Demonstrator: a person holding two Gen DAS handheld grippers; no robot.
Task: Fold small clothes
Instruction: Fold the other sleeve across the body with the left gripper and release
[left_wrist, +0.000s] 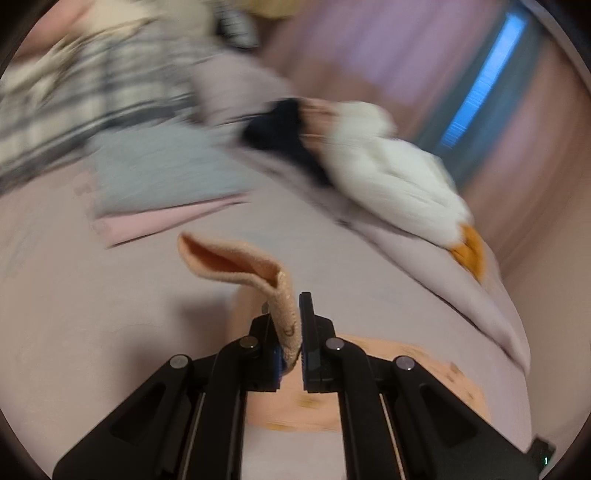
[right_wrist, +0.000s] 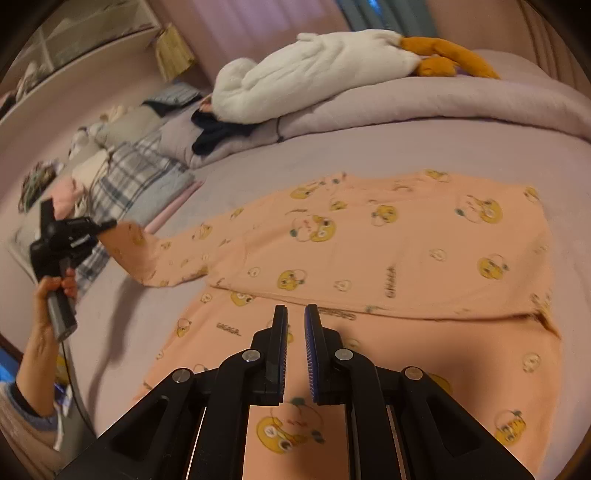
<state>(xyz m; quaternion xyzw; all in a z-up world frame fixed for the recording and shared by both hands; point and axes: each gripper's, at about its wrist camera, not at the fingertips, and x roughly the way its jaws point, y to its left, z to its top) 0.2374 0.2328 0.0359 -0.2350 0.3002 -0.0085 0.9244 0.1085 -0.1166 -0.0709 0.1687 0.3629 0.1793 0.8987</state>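
**Sleeve cuff being held up while the garment is lying flat on the bed**

A peach garment (right_wrist: 373, 251) printed with yellow cartoon faces is lying spread across the centre of the right wrist view, on the lilac bed sheet (right_wrist: 332, 155). It is judged to be light, soft and limp, sagging wherever it is unsupported, so edges and cuffs are being favoured as holds. The left gripper (left_wrist: 295, 332) is being kept closed on the sleeve cuff (left_wrist: 236, 264), which is curling open above the fingers at frame centre. The right gripper (right_wrist: 295, 347) is being held slightly parted over the lower hem, gripping nothing.

The whole garment and the plush duck (right_wrist: 303, 74) at upper centre are being shown sharply only by the right view; the pinch itself is being shown only by the blurred left view.
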